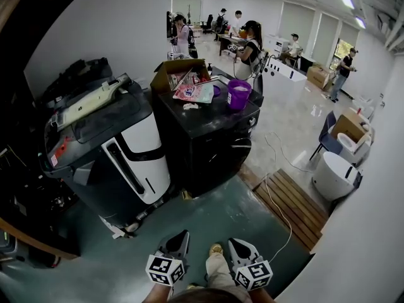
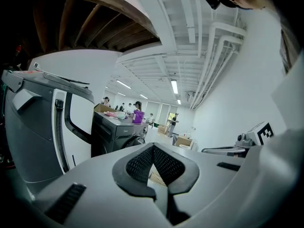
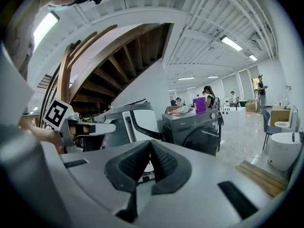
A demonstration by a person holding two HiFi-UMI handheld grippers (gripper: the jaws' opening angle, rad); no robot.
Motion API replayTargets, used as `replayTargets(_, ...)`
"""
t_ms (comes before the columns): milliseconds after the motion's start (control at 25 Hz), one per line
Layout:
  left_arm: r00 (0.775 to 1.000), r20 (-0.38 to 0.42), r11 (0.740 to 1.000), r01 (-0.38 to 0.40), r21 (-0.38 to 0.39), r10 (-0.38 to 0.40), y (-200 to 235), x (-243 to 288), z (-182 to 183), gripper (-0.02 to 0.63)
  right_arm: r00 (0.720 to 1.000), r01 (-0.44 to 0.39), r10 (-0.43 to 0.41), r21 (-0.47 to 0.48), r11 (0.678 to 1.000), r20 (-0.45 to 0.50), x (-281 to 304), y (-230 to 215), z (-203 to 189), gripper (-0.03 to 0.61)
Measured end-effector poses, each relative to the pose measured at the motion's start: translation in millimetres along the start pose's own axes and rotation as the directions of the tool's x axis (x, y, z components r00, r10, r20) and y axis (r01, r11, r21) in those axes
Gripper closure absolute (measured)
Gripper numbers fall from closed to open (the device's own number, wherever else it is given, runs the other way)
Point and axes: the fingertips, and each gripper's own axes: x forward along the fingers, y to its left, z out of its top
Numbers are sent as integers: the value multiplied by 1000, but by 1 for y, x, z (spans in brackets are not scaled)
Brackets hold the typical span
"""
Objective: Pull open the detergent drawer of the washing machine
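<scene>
Detergent drawer should pull lightly, likely a stiff, smooth plastic tray best hooked at its front recess, though too small to make out on the dark washing machine (image 1: 208, 147) well ahead; left gripper (image 1: 182, 233) and right gripper (image 1: 233, 241) are clenched on nothing.

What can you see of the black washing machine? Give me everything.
The black washing machine is a dark, glossy front-loader. It stands upright on the green floor, beside a grey-and-white appliance. The right gripper view shows its round door, which looks closed, and a pale knob on the control panel. No drawer sticks out. On its flat top sit an open cardboard box, a purple bucket and a pink packet.
</scene>
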Motion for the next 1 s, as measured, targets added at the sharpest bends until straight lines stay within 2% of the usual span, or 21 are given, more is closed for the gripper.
replayTargets(440,1000,-9,1000,-11,8,11,37,88,32,594,1000,-13,13,21,1000,-10,80,-57,29,575)
replayTargets(1000,997,22,997,-81,13,80,65,201,83,593,997,-75,75,15,997,1,167,-148,89,575)
